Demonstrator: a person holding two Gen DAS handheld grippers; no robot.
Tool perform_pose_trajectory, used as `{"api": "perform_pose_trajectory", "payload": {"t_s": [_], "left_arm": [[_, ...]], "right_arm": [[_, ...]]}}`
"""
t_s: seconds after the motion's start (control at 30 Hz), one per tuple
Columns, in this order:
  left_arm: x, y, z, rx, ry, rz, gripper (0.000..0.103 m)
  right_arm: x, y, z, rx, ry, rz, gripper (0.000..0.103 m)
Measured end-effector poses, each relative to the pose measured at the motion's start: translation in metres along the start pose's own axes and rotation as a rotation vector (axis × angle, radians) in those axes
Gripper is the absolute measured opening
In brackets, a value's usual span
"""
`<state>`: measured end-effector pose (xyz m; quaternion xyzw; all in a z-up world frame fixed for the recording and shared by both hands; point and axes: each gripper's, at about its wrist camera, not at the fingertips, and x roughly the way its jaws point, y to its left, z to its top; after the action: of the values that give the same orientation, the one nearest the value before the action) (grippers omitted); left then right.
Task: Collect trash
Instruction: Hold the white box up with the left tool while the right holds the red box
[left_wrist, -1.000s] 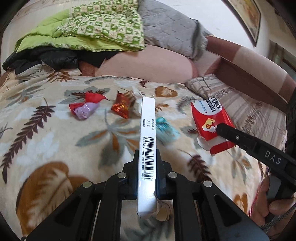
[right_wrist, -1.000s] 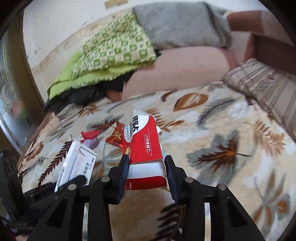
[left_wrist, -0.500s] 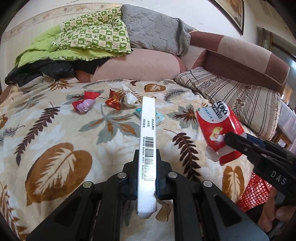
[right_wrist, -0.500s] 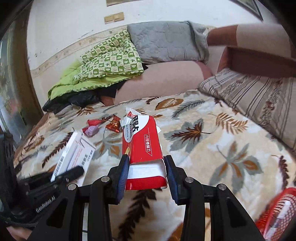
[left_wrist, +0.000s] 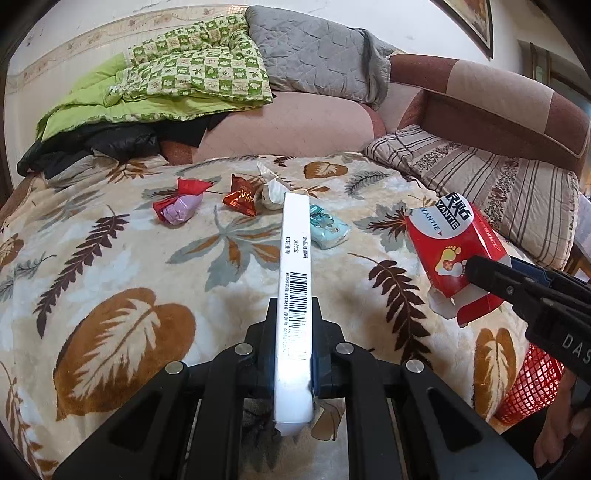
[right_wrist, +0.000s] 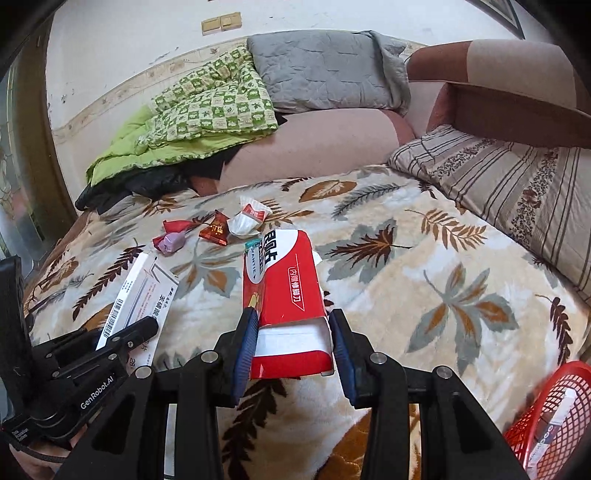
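Note:
My left gripper (left_wrist: 293, 325) is shut on a long white box with a barcode (left_wrist: 294, 266), held edge-up above the leaf-patterned blanket. My right gripper (right_wrist: 291, 328) is shut on a red and white carton (right_wrist: 282, 291); this carton (left_wrist: 454, 243) also shows at the right of the left wrist view. On the blanket farther back lie a red and purple wrapper (left_wrist: 179, 206), a dark red foil wrapper (left_wrist: 240, 197), a crumpled white wrapper (right_wrist: 249, 219) and a teal packet (left_wrist: 327, 227). A red mesh basket (right_wrist: 554, 406) sits low at the right.
Green checked quilts (left_wrist: 177, 81), a grey quilted pillow (left_wrist: 314, 51) and dark clothes (left_wrist: 92, 144) pile up at the back. A striped cushion (right_wrist: 517, 192) and brown sofa arm (left_wrist: 498, 107) border the right side. A hand (left_wrist: 565, 424) grips the right tool.
Both grippers have pulled back from the wrappers toward the blanket's near right edge, each keeping its box. The red basket has come into view at the lower right.

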<state>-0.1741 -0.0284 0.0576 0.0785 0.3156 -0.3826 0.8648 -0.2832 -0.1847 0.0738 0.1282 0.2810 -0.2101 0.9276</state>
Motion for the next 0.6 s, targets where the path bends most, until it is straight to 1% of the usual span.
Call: {"api": "perform_pose_trajectory", "payload": {"t_s": [0.23,0.6], "left_arm": [[0.0,-0.001,0.001,0.006,-0.005,0.002,0.012],[-0.002,-0.005,0.001,0.024,-0.016,0.01,0.012]], "right_arm": [[0.0,0.012,-0.001,-0.054,-0.013,-0.011,0.043],[0.001,0.01,0.0,-0.053,-0.007,-0.011,0.043]]}}
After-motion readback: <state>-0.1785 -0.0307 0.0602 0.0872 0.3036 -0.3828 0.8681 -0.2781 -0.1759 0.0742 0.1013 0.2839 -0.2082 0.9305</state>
